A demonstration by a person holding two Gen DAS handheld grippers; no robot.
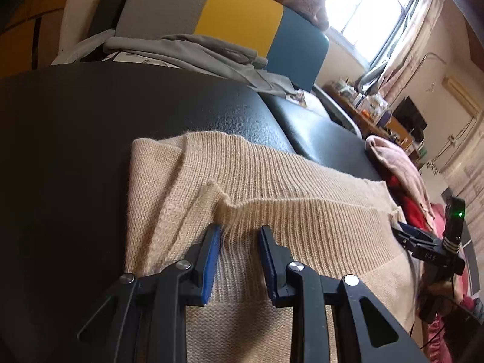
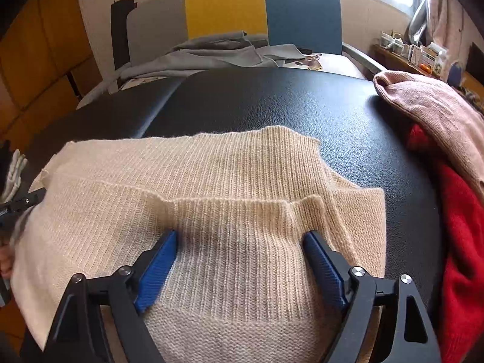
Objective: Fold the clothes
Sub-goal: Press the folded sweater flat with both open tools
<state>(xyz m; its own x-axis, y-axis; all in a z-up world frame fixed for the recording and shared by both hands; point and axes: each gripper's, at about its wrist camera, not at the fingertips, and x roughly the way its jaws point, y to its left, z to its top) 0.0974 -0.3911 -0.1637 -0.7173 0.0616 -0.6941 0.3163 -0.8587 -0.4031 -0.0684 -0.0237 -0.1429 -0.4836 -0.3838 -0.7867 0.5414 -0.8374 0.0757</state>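
Note:
A cream knit sweater (image 1: 272, 181) (image 2: 227, 166) lies folded on the black padded surface (image 1: 90, 121) (image 2: 272, 99), with its ribbed hem doubled over on top. My left gripper (image 1: 241, 227) rests low on the ribbing at the sweater's left end. Its jaws stand a little apart, flat knit shows between them, and one fingertip (image 1: 215, 230) touches a small bunched ridge of hem. My right gripper (image 2: 241, 233) stands wide open over the ribbed band near the sweater's right end, with nothing pinched. In the left wrist view the right gripper's body (image 1: 423, 242) shows at the right edge.
A pink garment (image 2: 429, 112) and a red one (image 2: 459, 227) are piled at the right edge of the surface. Behind it stands a chair with a grey, yellow and teal back (image 2: 227, 9), with grey clothes (image 2: 211, 51) on its seat. A cluttered desk (image 1: 372, 106) stands under the window.

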